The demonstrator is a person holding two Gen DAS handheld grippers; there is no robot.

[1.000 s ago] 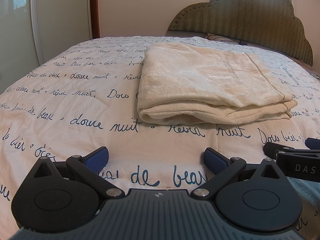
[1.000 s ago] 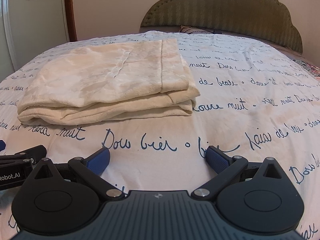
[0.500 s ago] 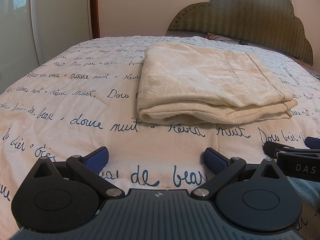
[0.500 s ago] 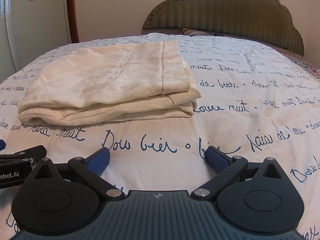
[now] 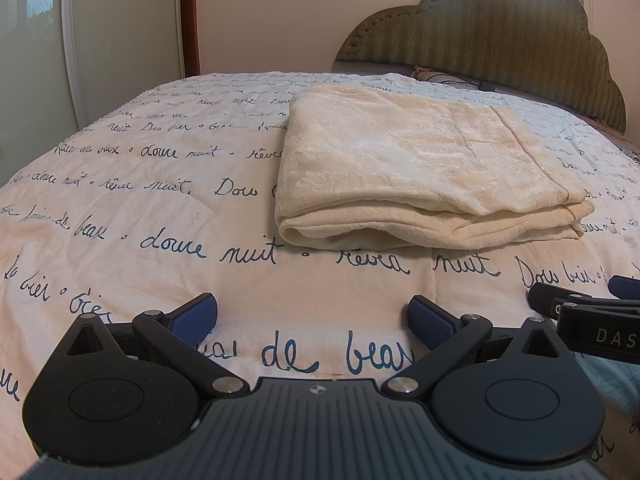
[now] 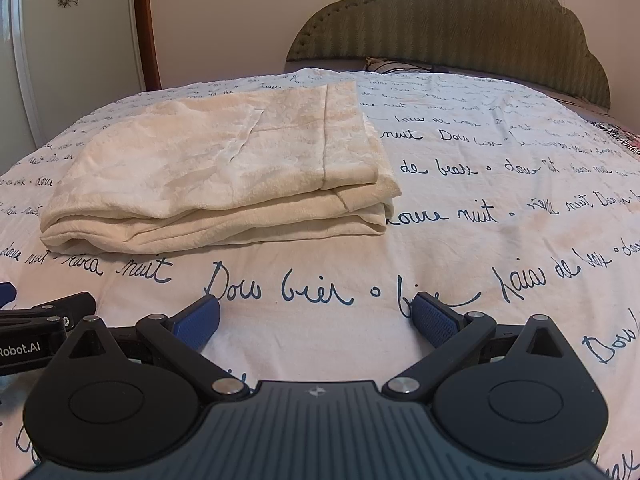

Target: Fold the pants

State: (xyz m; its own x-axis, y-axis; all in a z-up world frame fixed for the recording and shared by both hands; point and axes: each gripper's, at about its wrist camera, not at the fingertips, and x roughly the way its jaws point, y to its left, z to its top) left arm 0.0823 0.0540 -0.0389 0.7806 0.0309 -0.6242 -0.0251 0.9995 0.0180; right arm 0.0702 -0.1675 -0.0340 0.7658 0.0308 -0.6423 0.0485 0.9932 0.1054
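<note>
The cream pants [image 5: 420, 168] lie folded in a flat rectangular stack on the bed, ahead of both grippers; they also show in the right wrist view [image 6: 224, 172]. My left gripper [image 5: 312, 316] is open and empty, low over the bedspread, short of the stack's near edge. My right gripper [image 6: 316, 316] is open and empty, also short of the stack, facing its right end. The right gripper's fingers [image 5: 560, 304] show at the right edge of the left wrist view; the left gripper's fingers [image 6: 60, 308] show at the left edge of the right wrist view.
The bedspread [image 5: 160, 208] is white with blue handwriting print. A green padded headboard [image 5: 500, 36] stands behind the bed, with a pillow [image 6: 396, 66] at its foot. A white wardrobe [image 5: 100, 40] stands at the left.
The right wrist view has tilted slightly upward, showing more wall. The left gripper and the pants have not moved.
</note>
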